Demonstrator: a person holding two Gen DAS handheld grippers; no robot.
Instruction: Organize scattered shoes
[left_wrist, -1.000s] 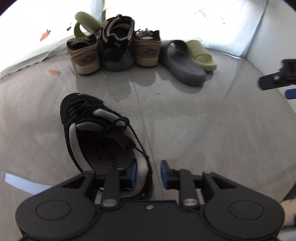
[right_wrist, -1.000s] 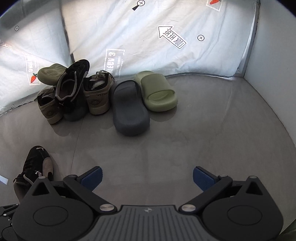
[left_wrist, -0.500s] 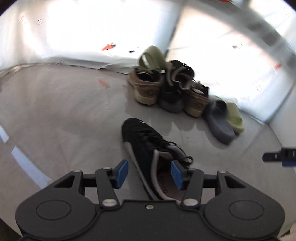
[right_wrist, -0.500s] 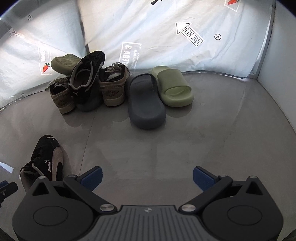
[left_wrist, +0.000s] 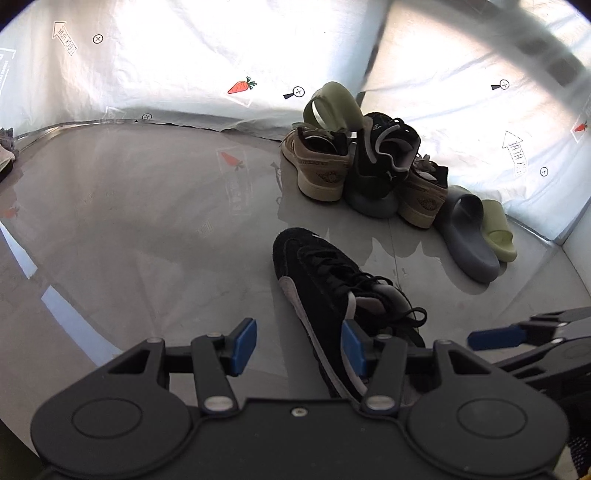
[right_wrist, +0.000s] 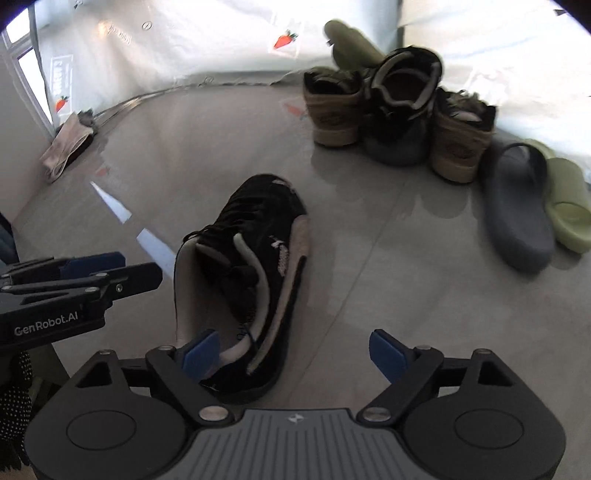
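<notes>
Both grippers, left gripper (left_wrist: 298, 346) and right gripper (right_wrist: 295, 351), spread wide, grasping nothing; black sneaker (left_wrist: 332, 291) lies loose, pile (left_wrist: 373, 166) unsorted — barely begun.

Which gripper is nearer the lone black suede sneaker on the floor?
Both are close; which is nearer is hard to tell. The left gripper sits open at the black suede sneaker heel's left side; the right gripper is open, its left finger at the heel.

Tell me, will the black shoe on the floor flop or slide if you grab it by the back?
The black shoe probably keeps its shape, since its sole looks thick. Its soft collar and loose laces may sag or dangle. On the shiny floor it could slide if nudged by the right tool.
</notes>
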